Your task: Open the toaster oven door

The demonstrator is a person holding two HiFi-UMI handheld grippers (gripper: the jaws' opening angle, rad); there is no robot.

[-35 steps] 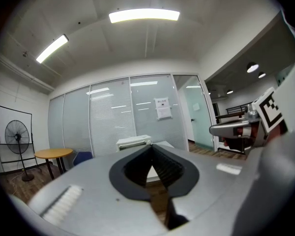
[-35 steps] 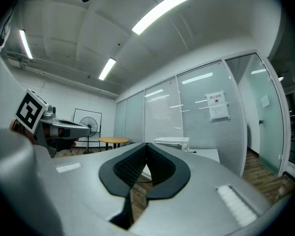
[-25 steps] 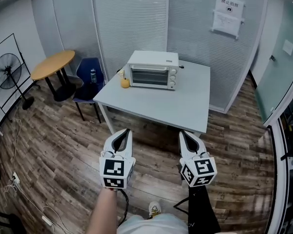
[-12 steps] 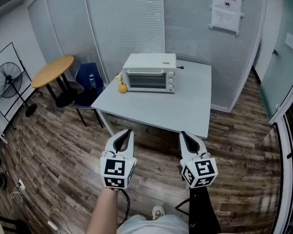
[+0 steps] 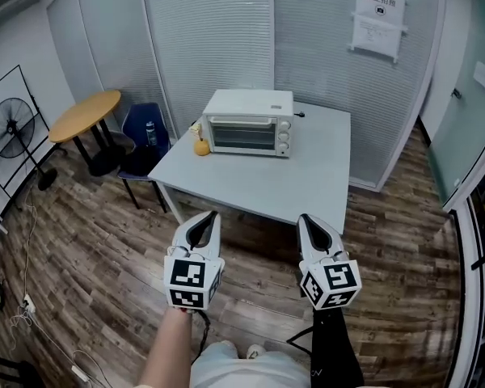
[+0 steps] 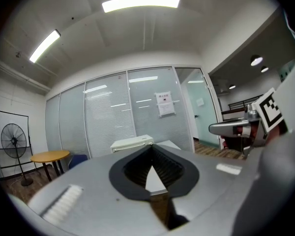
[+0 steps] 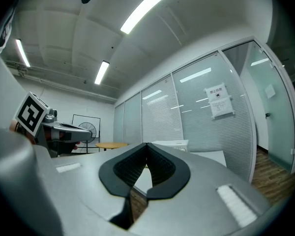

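Head view shows the toaster oven [image 5: 249, 123] at the far side of the tabletop [image 5: 283, 180], its door [image 5: 241, 136] shut. The left gripper [image 5: 208, 217] and right gripper [image 5: 305, 220] hang well short of it, fingers pressed together on nothing. By my reading nothing is done yet; the approach and the pull both remain.
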